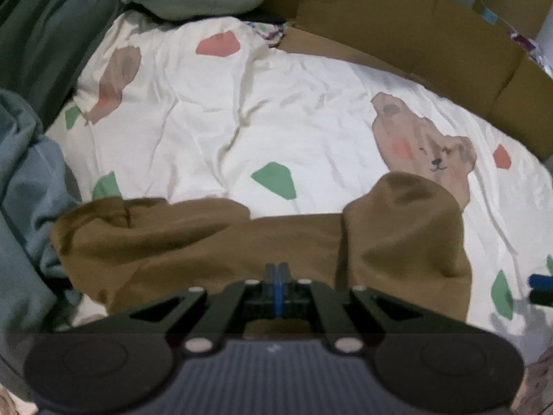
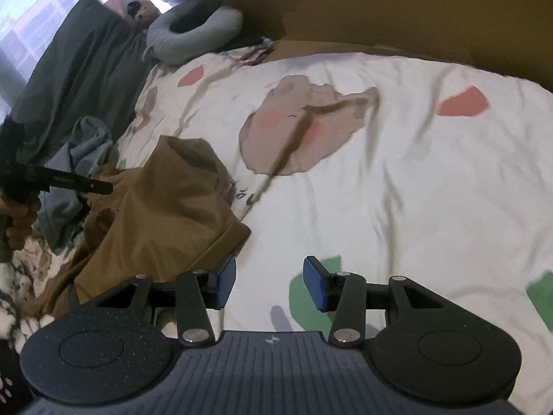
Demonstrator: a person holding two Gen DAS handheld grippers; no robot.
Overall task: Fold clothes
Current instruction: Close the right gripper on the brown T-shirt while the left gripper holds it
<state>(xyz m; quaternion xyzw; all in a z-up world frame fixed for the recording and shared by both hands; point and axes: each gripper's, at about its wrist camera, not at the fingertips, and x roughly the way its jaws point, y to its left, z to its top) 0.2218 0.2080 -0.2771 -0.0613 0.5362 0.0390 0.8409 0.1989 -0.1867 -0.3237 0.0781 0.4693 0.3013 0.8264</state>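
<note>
Our left gripper (image 1: 276, 271) has its two blue pads pressed flat together; we cannot tell whether a fold of cloth is caught between them, though the brown garment (image 1: 214, 252) lies directly beneath and around the tips. Our right gripper (image 2: 269, 285) stands with its blue pads spread apart and nothing between them, hovering over bare duvet just beside the garment's hem corner.

In the left wrist view, the brown garment stretches with its long axis running side to side across the near edge of the duvet. One end bunches toward the blue-grey cloth (image 1: 31, 186) on the left, and the other end rises in a rounded hump that overlaps the lower part of the printed bear (image 1: 428, 145). In the right wrist view the same garment (image 2: 166, 207) runs from the lower left up toward the middle, one crumpled end pointing at the bear print (image 2: 300, 128).

The cream duvet (image 1: 311, 110), scattered with green and coral patches, lies wrinkled under everything. Beyond the bear, a cardboard box wall (image 1: 414, 27) borders the duvet. Far from the bear, on the duvet's other side, a dark green pillow (image 2: 79, 69) and a grey neck pillow (image 2: 197, 34) rest. A hand (image 2: 17, 221) holding the other gripper shows at the right wrist view's left edge.
</note>
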